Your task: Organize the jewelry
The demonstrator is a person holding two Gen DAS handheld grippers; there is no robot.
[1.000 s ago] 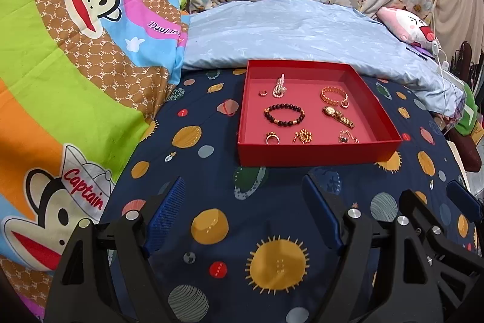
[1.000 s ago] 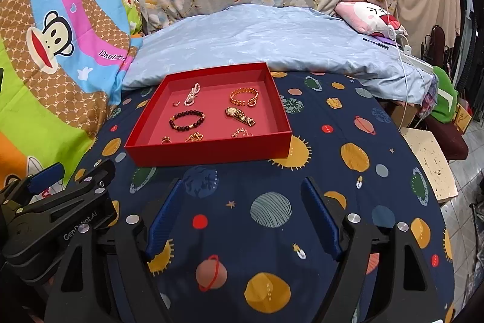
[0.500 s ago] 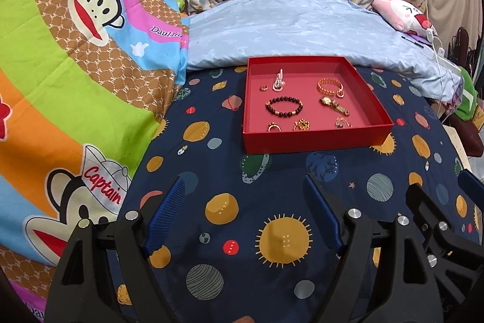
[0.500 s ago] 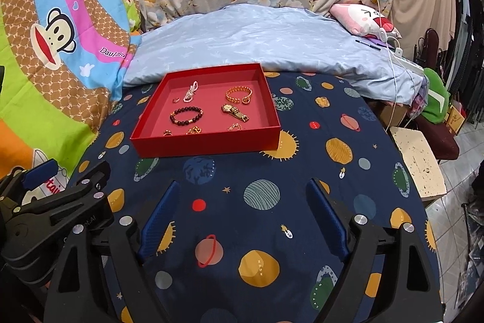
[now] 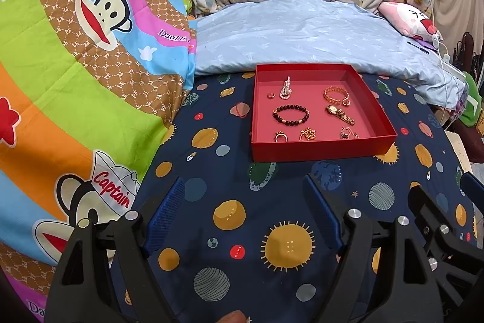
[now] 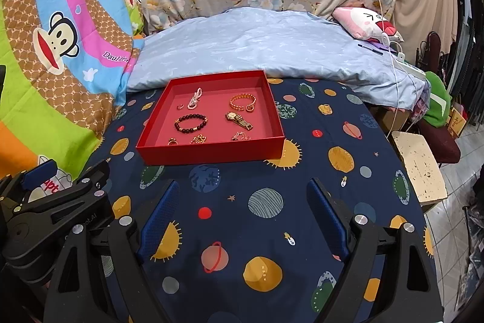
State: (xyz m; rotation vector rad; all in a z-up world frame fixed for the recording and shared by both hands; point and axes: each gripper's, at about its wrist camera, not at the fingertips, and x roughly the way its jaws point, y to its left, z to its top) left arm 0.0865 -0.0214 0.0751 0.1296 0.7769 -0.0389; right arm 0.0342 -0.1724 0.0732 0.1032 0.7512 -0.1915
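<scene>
The shallow square red cardboard tray rests on the dark blue planet-print bedsheet, directly in front of the pale blue pillow. All jewelry lies inside the tray. Back row: a small ring, a white pearl strand, and a gold chain bracelet. Middle row: a dark beaded bracelet and a gold wristwatch. Front row, near the front wall: a gold ring, a gold chain cluster, and a small chain with a dark charm.

The left gripper hangs above the sheet, well short of the tray, jaws spread, nothing between the blue pads. The right gripper hangs beside it in the same attitude; its jaws have just been opening and stand wide apart, with nothing between them.
</scene>
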